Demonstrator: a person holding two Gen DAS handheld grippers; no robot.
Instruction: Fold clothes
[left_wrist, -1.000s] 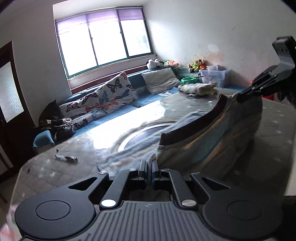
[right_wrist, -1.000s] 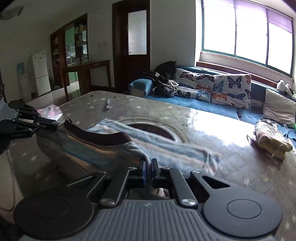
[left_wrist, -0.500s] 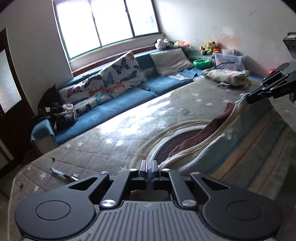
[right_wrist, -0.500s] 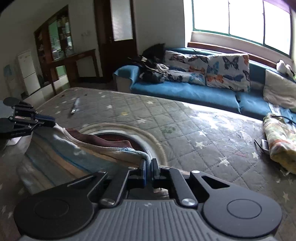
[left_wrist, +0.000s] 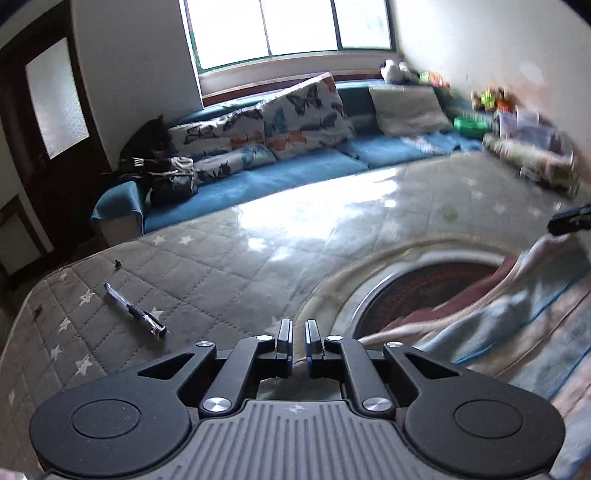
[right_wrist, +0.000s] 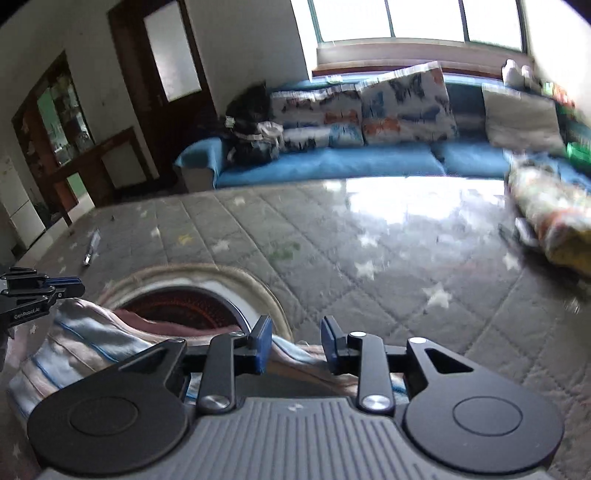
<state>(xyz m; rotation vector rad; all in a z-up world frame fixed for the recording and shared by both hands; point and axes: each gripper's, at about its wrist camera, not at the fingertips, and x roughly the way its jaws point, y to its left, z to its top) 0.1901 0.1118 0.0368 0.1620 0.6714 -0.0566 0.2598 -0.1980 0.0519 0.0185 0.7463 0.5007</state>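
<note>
The pale striped blue-and-beige garment with a maroon band (left_wrist: 517, 325) is laid over the grey star-quilted mattress (left_wrist: 221, 266). Both jaws are being opened: the right gripper (right_wrist: 295, 343) is parted above the cloth, the left gripper (left_wrist: 298, 343) barely. Release should be finished low, and the fold then smoothed flat.

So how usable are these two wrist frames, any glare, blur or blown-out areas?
Left wrist: window blown out, glare on the quilted mattress, right edge motion-smeared. Right wrist: sofa cushions and the bundle at right blurred, same glare; fisheye bending in both.
</note>
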